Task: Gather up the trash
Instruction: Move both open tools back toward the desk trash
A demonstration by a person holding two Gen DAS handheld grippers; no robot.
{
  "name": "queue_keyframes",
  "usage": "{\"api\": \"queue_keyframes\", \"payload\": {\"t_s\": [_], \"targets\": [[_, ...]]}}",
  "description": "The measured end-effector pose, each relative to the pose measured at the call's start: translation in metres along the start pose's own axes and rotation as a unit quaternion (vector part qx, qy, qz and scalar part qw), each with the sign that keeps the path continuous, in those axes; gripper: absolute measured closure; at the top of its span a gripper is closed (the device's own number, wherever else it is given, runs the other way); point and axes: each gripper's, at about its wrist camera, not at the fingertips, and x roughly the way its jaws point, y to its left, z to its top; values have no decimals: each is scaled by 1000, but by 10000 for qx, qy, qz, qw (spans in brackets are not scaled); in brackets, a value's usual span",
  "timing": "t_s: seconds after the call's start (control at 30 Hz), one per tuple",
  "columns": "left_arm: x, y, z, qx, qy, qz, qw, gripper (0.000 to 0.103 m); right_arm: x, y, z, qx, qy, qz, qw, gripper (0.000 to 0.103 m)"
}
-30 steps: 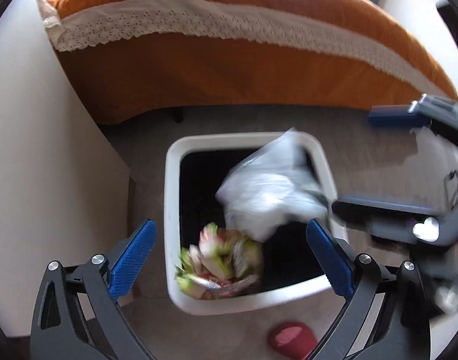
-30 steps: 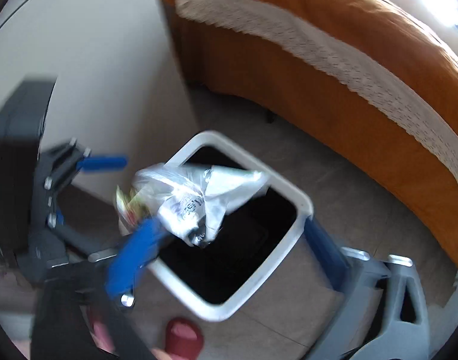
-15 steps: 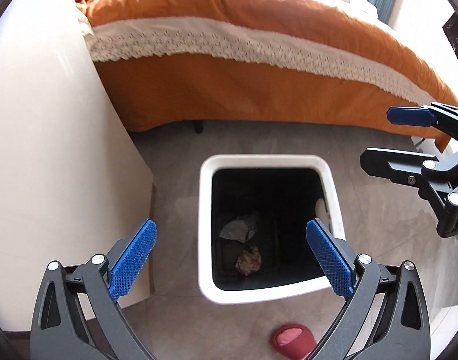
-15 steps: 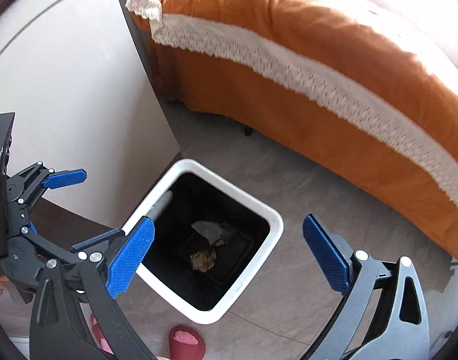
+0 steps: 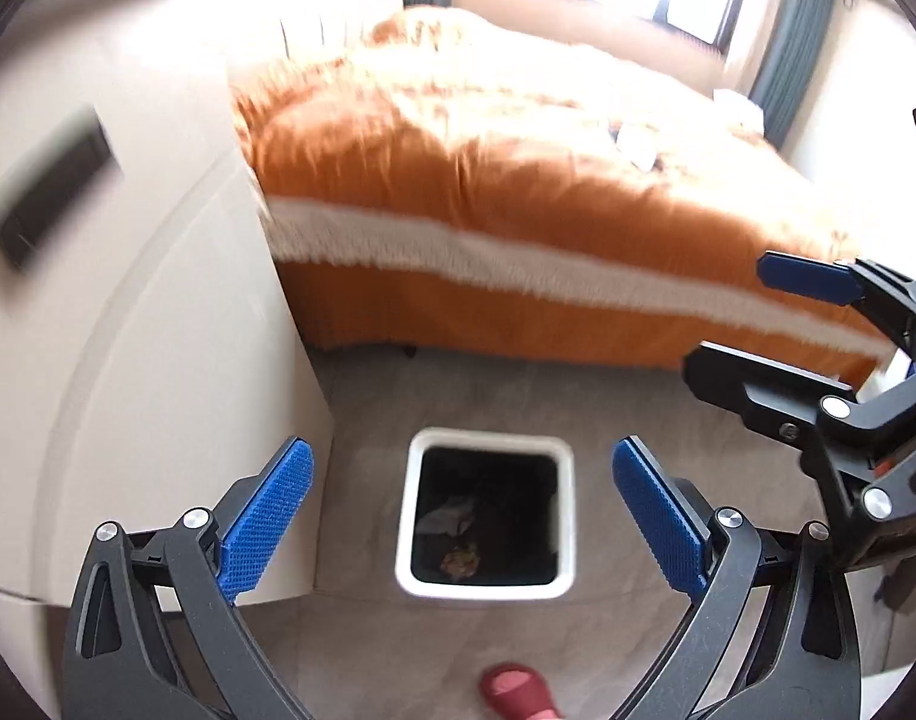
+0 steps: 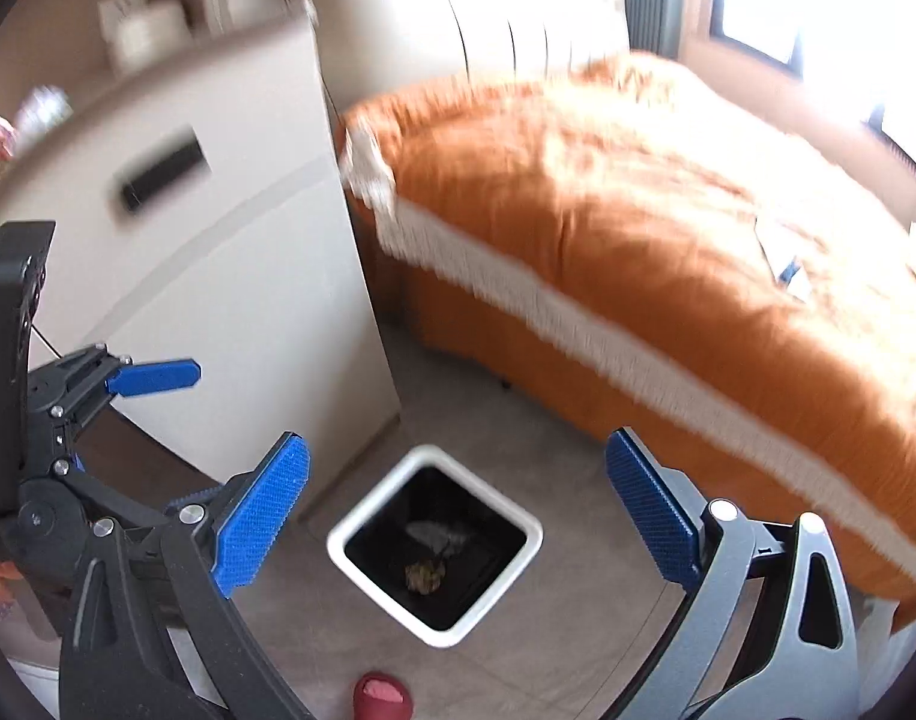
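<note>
Item: crumpled wrappers (image 5: 455,531) in white bin (image 5: 566,483); we judge light, soft, pinch at any fold. Left gripper (image 5: 461,516), right gripper (image 6: 455,516): spread, empty

1 white bin (image 5: 485,585) holds 2 pieces of trash (image 5: 458,540). 1 orange bed (image 5: 518,192) stands behind it, 1 red slipper (image 5: 518,690) lies near it, and 2 grippers (image 5: 458,528) (image 6: 452,522) hang above.

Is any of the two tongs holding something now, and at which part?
Nothing is held. The left tongs and right tongs are both open and empty above the bin.
</note>
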Motion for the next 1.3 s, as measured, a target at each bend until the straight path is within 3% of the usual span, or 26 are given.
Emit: {"api": "queue_keyframes", "payload": {"t_s": [0.3,0.6,1.0,1.3], "targets": [[-160,14,49,-443,-779,595,9942,5,-119,44,81,-312,-1041,335,9935,4],[-283,63,47,-957,-1320,1481,9754,5,-187,116,130,-818,-1734,1038,9759,4],[-413,149,18,-1541,-1793,2499,9390,5,-235,250,189,-1613,-2331,1888,9402,4],[-463,215,2,-1799,-1856,2643,9292,5,-248,326,205,-1583,-2484,1841,9377,4]]}}
